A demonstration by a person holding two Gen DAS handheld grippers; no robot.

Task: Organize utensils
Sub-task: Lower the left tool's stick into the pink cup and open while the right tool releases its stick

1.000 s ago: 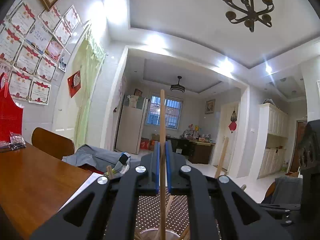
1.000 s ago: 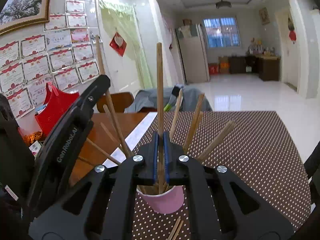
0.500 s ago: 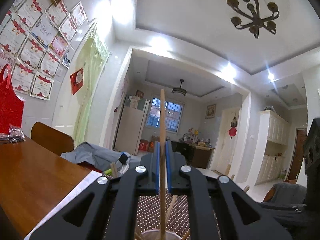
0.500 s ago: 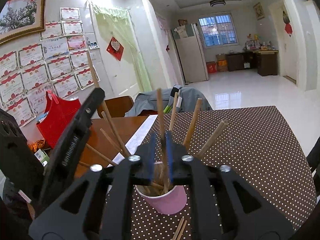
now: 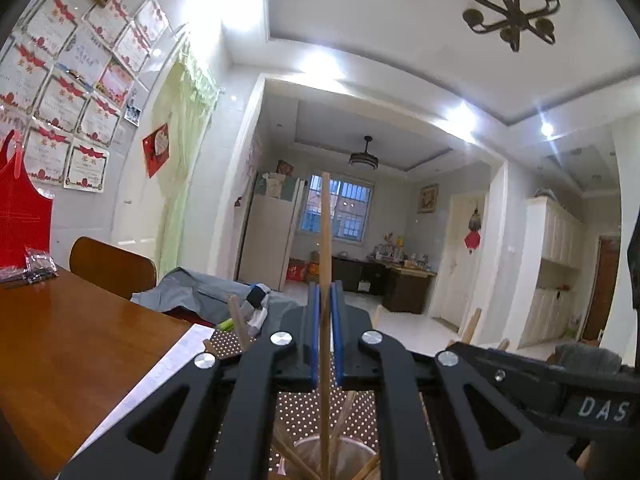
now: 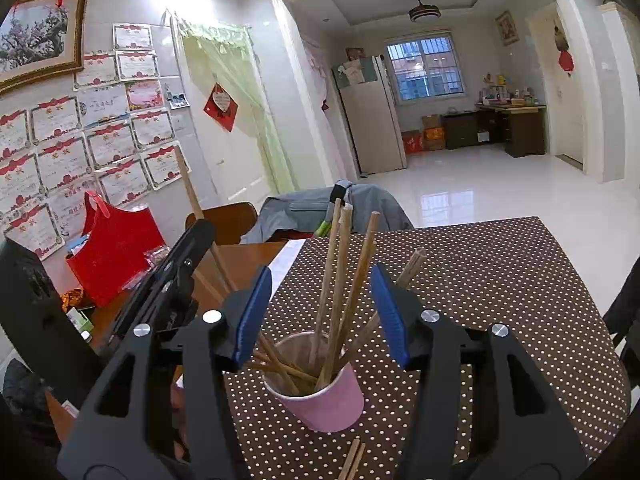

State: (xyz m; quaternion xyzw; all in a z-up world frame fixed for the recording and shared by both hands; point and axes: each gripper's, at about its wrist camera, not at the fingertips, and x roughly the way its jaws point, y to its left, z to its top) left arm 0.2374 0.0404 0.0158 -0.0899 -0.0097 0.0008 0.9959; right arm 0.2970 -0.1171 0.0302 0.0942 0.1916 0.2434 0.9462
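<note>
Standing across the lower half of both views is the brown wooden table (image 6: 248,254), most of it covered by a dark brown cloth with white polka dots (image 6: 500,280). Near the left edge of the right wrist view, a red paper gift bag (image 6: 116,248) sits on the bare wood, well apart from the cup.

Low in the centre of the right wrist view, the right claw (image 6: 322,318) has its black arms wide and its jaws opening; the blue pads (image 6: 254,312) stand either side of the chopsticks without touching any of them. At the left of that same view the black left claw (image 6: 182,256) reaches in, pressed together on a single light wooden chopstick (image 6: 192,192) that rises above it toward the upper left. In the left wrist view that chopstick (image 5: 326,264) stands upright in the middle of the frame, pinched between the blue pads, its lower end just above the cup's mouth.

On the dotted cloth, bottom centre, sits the pink paper cup (image 6: 324,400), upright. A bundle of wooden chopsticks (image 6: 344,280) leans inside it, fanning out in several directions. Two loose wooden chopsticks (image 6: 352,460) lie on the cloth just below the cup at the bottom edge.
</note>
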